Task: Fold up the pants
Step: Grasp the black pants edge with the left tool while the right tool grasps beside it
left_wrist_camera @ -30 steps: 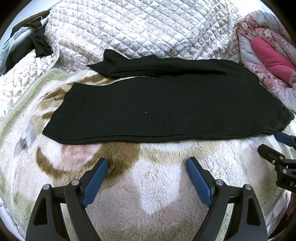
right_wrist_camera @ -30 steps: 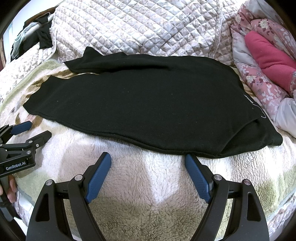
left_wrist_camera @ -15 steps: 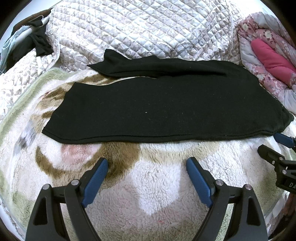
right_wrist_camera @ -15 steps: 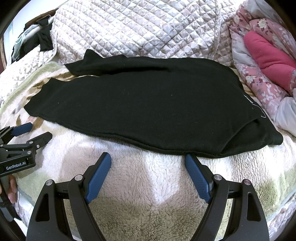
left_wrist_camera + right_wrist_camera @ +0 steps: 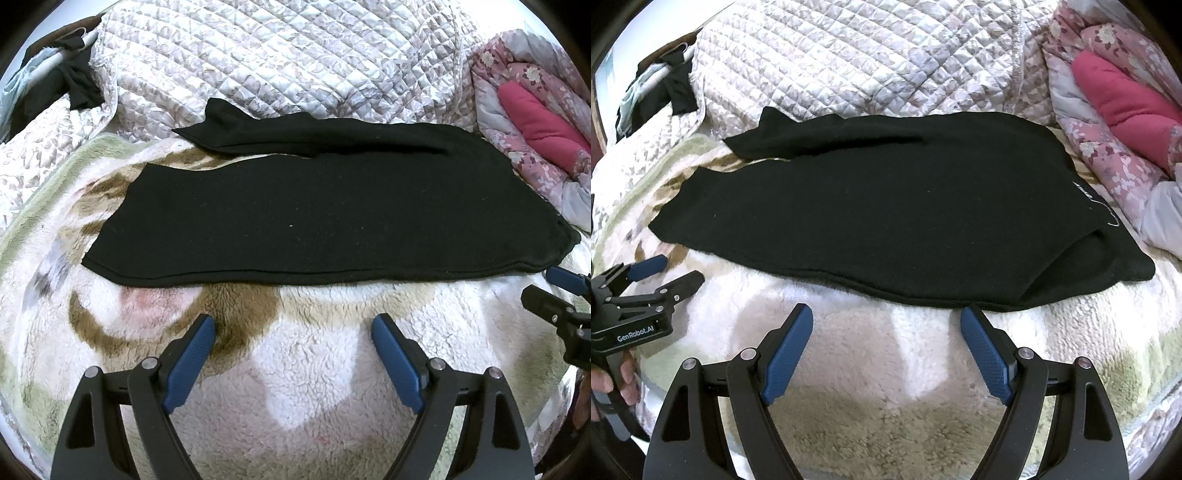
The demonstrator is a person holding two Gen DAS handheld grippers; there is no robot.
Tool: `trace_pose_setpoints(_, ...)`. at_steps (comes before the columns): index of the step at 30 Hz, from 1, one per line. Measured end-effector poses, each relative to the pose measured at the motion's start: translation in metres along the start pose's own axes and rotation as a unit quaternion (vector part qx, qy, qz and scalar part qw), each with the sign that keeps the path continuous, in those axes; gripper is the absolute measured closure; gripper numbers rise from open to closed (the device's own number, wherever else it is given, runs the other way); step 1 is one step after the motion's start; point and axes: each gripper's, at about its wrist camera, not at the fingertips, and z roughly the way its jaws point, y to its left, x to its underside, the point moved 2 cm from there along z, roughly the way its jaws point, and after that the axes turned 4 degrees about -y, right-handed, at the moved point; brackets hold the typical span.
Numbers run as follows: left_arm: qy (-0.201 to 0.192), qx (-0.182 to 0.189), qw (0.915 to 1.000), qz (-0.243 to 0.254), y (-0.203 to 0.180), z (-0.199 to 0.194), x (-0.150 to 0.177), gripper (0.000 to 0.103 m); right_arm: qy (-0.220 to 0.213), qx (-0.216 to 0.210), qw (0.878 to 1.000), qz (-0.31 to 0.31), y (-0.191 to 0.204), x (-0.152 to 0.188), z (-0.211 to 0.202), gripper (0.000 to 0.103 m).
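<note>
Black pants lie flat across a fleece blanket, waistband at the right, legs running left, the far leg lying slightly apart. My left gripper is open and empty, hovering over the blanket just short of the pants' near edge. My right gripper is also open and empty, its right fingertip almost at the near hem. The right gripper's fingers show at the right edge of the left wrist view, by the waist corner. The left gripper appears at the left of the right wrist view, held by a hand.
A patterned fleece blanket covers the bed. A quilted white cover is bunched behind the pants. A floral quilt with a pink cushion sits at the right. Dark clothes hang at the back left.
Both grippers have crept slightly closer to the pants' near edge. The pants have not moved and both grippers stay open.
</note>
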Motion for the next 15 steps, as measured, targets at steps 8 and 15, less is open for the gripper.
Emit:
trace_pose_setpoints(8,-0.015,0.003,0.9997,-0.021,0.009,-0.004,-0.001,0.016,-0.009,0.020,0.999,0.043,-0.030,0.000,-0.011,0.021)
trace_pose_setpoints(15,-0.002,0.001,0.9937,-0.112,0.055,0.004,-0.002,0.016,-0.007,0.003,0.988,0.155,-0.080,0.001,-0.011,0.021)
